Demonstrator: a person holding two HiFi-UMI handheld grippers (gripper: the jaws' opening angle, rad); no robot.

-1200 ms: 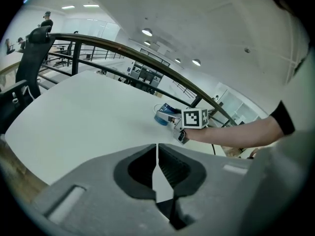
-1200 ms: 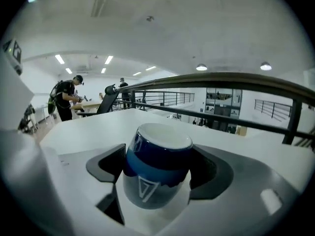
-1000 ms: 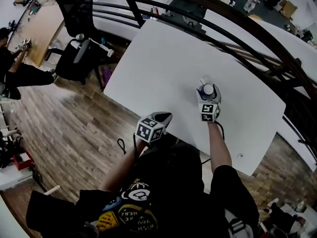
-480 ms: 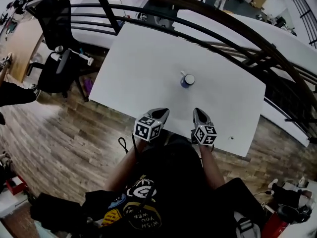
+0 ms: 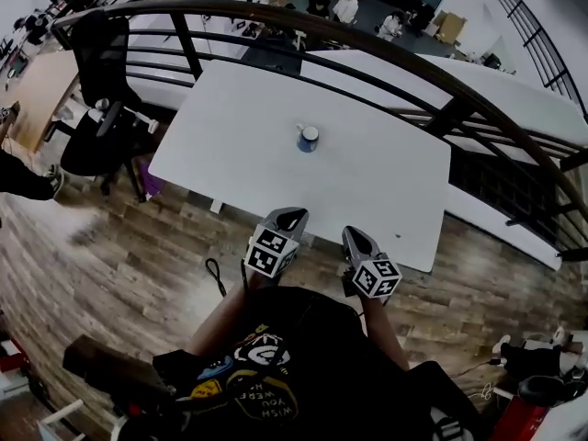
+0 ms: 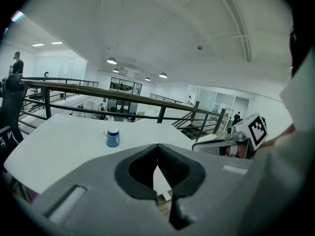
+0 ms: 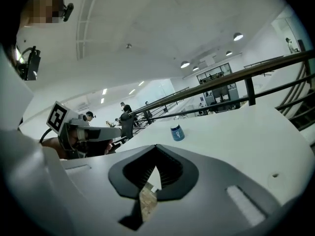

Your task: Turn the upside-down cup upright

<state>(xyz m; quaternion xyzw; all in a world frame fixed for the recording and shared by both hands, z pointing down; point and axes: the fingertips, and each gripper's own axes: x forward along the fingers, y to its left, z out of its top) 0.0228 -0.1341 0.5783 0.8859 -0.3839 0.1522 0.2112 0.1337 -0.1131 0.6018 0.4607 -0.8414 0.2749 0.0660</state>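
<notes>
Jaws on both tools are pressed together with nothing pinched between them: the left gripper [image 5: 287, 217] and the right gripper [image 5: 356, 237] hang side by side, well apart from the cup [image 5: 308, 139], on the person's side of it and out past the near edge of the table [image 5: 395, 186]. The cup is small and blue with a white band at its top. It stands alone on the bare white tabletop, with the dark railing [image 5: 432, 72] well beyond it. Its wider, white-rimmed end seems to face up, so the turning looks done, though the mouth is too small here to be sure. By its look it is a light paper or thin plastic cup, likely empty: easy to lift, easy to knock over, and apt to dent or slip under a hard squeeze. If it needs another grip, the blue side wall around mid-height, taken gently from opposite sides, looks the safest place; the thin rim would probably buckle.
</notes>
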